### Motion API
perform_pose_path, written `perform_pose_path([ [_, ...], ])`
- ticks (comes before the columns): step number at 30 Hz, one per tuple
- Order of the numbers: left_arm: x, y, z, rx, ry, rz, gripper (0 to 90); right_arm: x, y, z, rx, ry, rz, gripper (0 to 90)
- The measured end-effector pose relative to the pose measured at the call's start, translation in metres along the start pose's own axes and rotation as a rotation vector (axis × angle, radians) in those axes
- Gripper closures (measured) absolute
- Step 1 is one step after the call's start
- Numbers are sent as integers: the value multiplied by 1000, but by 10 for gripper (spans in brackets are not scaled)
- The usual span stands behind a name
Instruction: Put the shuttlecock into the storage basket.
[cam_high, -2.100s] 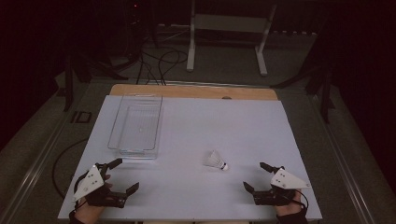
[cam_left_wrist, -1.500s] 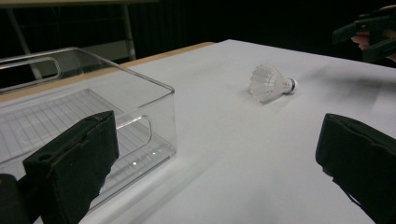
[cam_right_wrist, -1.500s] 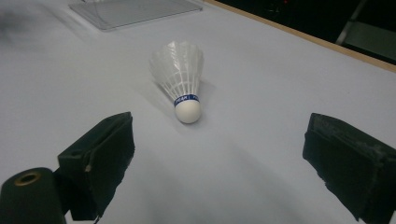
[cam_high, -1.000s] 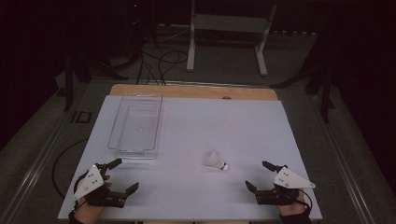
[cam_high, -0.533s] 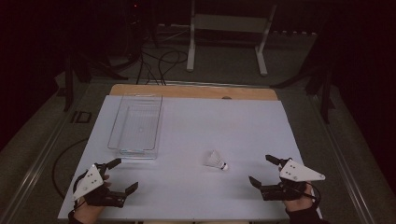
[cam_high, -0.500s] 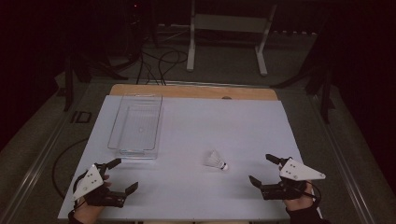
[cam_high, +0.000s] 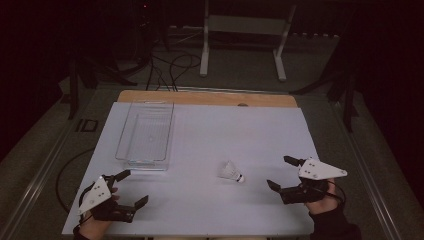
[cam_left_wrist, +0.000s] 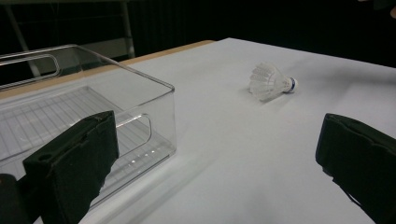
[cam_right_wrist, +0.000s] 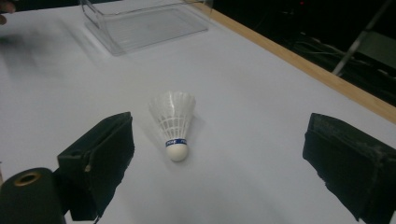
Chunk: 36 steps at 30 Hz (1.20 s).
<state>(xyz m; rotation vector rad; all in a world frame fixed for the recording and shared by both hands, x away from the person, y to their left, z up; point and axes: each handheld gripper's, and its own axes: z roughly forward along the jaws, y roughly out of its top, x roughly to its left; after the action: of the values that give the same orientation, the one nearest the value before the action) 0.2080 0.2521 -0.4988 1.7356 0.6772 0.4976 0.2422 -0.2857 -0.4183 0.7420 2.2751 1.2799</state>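
My right gripper (cam_high: 283, 173), jaws wide and empty, faces the shuttlecock (cam_high: 231, 172) on the bench; closing hard could crush its feathers.

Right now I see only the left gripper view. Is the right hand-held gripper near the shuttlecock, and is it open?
Observer: Yes. The right hand-held gripper is open. Its jaws are aimed at the shuttlecock but do not touch it.
Operator: Which end of it faces that gripper?
Observer: The white cork tip faces it. The feather skirt points away, roughly toward the clear bin.
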Motion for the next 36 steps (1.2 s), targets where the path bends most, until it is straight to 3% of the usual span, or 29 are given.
perform_pose_path([
  [10,0,0,0,0,-4,0,1,-6,11,10,19,51,8,86],
  [17,-1,0,0,3,-5,4,1,-9,20,16,33,57,-21,86],
  [24,-1,0,0,3,-7,5,1,-10,29,27,74,85,-42,86],
  [36,-1,0,1,6,-12,7,1,-11,34,43,129,127,-36,86],
])
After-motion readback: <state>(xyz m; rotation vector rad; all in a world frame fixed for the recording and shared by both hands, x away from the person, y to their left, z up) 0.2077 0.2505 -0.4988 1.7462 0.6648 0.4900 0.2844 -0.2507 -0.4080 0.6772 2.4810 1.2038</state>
